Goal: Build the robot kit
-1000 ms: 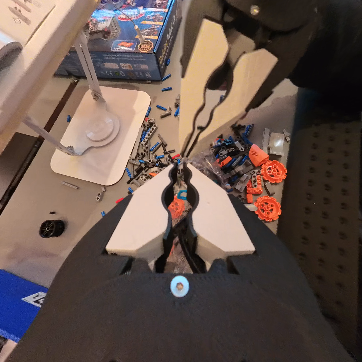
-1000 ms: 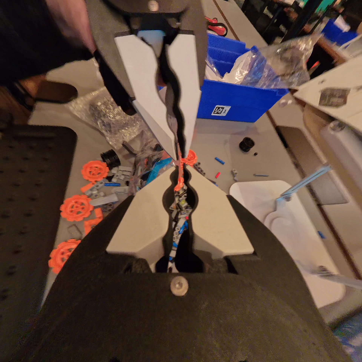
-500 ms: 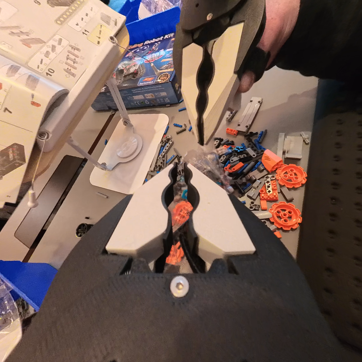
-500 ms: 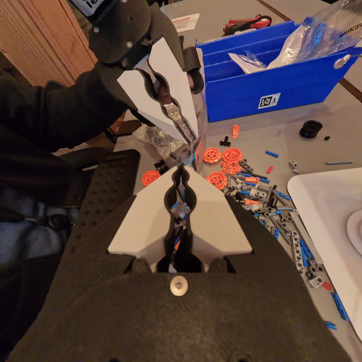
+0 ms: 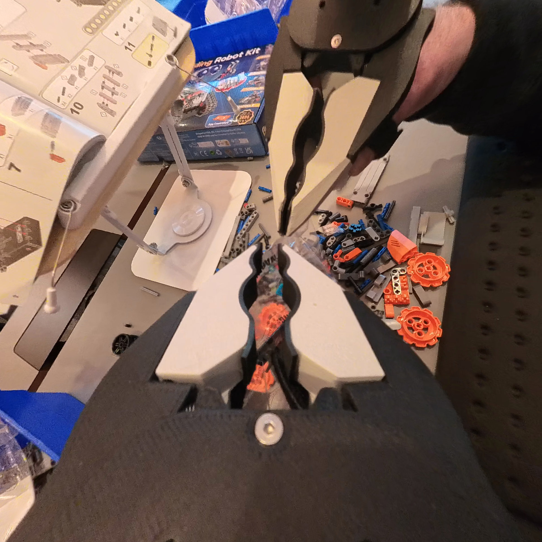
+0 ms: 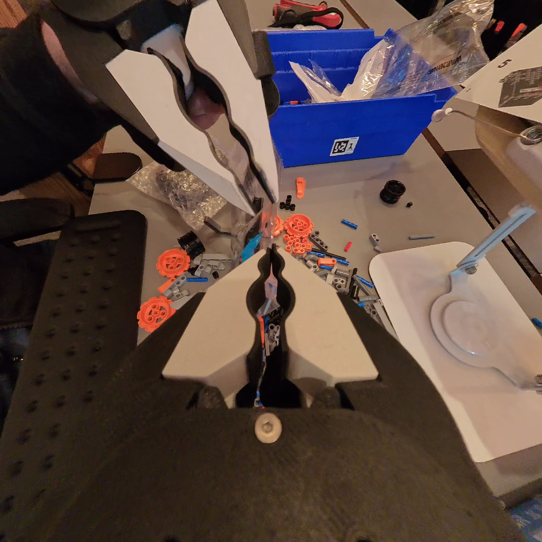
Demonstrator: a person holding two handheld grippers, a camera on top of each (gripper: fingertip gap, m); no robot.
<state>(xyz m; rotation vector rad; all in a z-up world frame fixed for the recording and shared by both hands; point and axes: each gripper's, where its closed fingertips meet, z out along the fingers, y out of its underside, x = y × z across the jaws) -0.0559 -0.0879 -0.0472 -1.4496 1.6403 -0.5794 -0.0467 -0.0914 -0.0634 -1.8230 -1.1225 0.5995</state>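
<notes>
The grey table (image 6: 381,187) carries a black perforated mat (image 5: 498,293), a white flat-based stand (image 5: 199,234) and a blue plastic bin (image 6: 352,123). Above it hangs a small clear plastic bag (image 5: 271,311) with orange, blue and grey building pieces inside, held off the table between the two claws.

The left gripper (image 5: 271,249) is closed on the bag, and film and an orange wheel show in the slot between its fingers. The right gripper (image 6: 271,249) pinches the same bag from the opposite side, tip to tip with the other.

Both holds sit on thin, slippery film, so a firm, even squeeze on each side seems wise. The bag is best kept over the loose pile of small pieces (image 5: 352,243) and the orange gear wheels (image 5: 428,268).
</notes>
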